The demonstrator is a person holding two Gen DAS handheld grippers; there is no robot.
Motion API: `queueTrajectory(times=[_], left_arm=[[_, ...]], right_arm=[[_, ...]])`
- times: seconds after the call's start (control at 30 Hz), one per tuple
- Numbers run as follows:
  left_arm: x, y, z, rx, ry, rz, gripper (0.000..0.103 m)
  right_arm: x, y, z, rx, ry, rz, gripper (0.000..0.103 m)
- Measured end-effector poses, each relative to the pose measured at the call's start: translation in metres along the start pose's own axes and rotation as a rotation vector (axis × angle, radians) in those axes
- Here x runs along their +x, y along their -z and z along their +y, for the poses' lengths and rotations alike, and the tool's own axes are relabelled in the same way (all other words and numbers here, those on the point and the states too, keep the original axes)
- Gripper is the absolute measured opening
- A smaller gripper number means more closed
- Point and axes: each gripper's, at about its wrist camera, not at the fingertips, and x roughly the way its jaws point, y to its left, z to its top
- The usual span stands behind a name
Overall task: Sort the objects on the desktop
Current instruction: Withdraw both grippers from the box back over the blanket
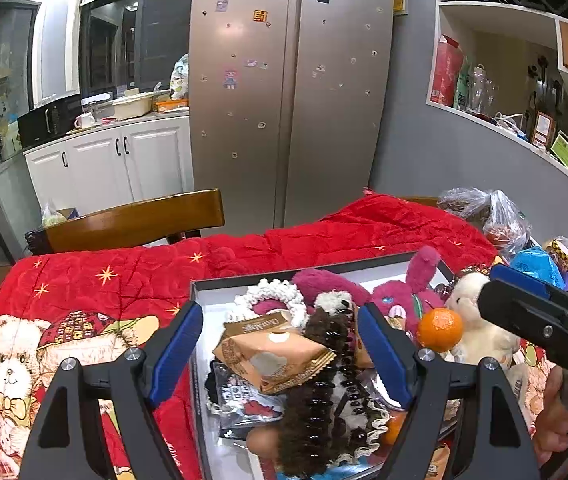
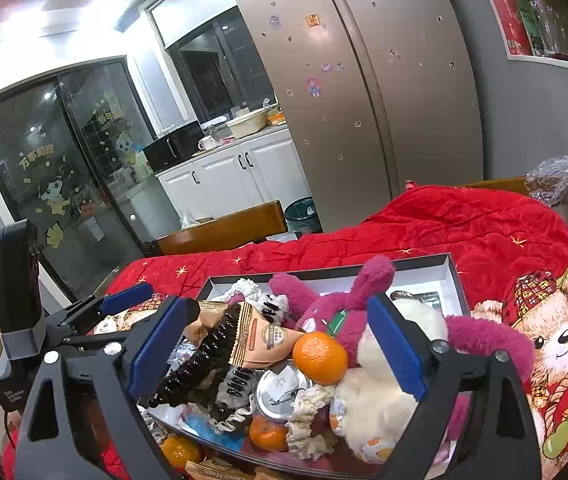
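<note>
The red quilt (image 1: 324, 236) covers the tabletop across the middle of both frames. On it sits the shallow box (image 1: 204, 286), heaped with objects, filling the lower centre of each view.

Contents, largest first:
- Magenta plush rabbit (image 2: 348, 304) — ears point toward the upper right of the right-wrist frame.
- Cream plush toy (image 2: 376, 396), lower right of the box, beside the rabbit.
- Dark claw hair clip (image 1: 320, 380) — long axis runs near-vertical in the left-wrist frame, diagonal from lower left to upper right in the right-wrist frame.
- Snack packet (image 1: 272, 356), lying across the clip, long axis slanting from upper left to lower right.
- Mandarin (image 2: 320, 358), resting on top of the pile, touching the cream toy.

Tool state: the left tool (image 1: 280, 344) is spread wide, with nothing pinched; the packet and clip lie beneath its span. The right tool (image 2: 280, 348) is likewise spread and empty, above the mandarin.

Judged step: items are deposited in the box and both tools are free. The next move calls for selecting the next unsorted object, with the jaws aligned across its short axis.
</note>
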Motion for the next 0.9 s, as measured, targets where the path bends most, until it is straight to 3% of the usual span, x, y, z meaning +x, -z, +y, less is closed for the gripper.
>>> queueTrajectory(times=[0.23,0.57,0.73,0.9], left_arm=[[-0.014,-0.008,0.014,-0.030,-0.019,-0.015,0.082],[-0.089,-0.013,0.039,-0.060,-0.090,-0.102,0.082],[-0.123,0.007,0.054,-0.085,-0.121,-0.114,0.082],[-0.137,0.039,0.062,-0.051,-0.188,-0.089,0.082]], right_arm=[[-0.016,-0.006,0.004,-0.008,-0.005,-0.021,0.093],[-0.077,-0.016,0.017,0.003,-0.002,-0.099,0.097],[-0.108,-0.011,0.037,-0.032,0.001,-0.150,0.097],[-0.110,0.011,0.061,-0.068,-0.021,-0.118,0.097]])
